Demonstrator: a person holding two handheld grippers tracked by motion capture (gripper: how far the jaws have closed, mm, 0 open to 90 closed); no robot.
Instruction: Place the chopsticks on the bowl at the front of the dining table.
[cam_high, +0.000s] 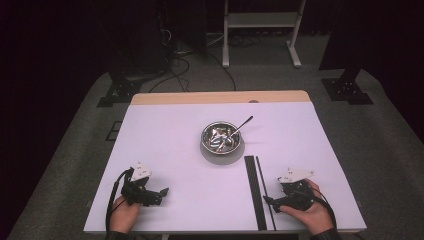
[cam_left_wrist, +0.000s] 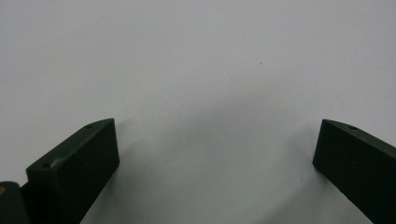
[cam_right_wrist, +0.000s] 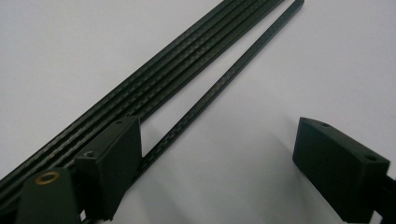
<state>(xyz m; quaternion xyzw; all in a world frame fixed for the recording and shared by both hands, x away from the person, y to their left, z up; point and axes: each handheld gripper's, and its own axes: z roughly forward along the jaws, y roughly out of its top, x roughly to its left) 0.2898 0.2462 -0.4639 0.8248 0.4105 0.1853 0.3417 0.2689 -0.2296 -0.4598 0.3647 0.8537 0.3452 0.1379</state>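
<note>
Two handheld grippers resting low on a white table (cam_high: 170, 150), one in each hand at the near edge. Left gripper (cam_high: 161, 192) at the near left, jaws spread wide over bare tabletop, pinching nothing, as seen in the left gripper view (cam_left_wrist: 215, 154). Right gripper (cam_high: 268, 201) at the near right, jaws likewise spread and empty, seen in the right gripper view (cam_right_wrist: 217, 154). Just beside the right gripper, black rods (cam_high: 254, 192) lying flat, running from mid-table toward the near edge: a tight bundle (cam_right_wrist: 154, 84) of several, plus a single thinner rod (cam_right_wrist: 224, 79) slightly apart on its right. One jaw of the right gripper next to that single rod, contact unclear. Farther back, near the centre, a steel bowl (cam_high: 221, 138) with a spoon (cam_high: 242, 124) leaning out over its rim.
</note>
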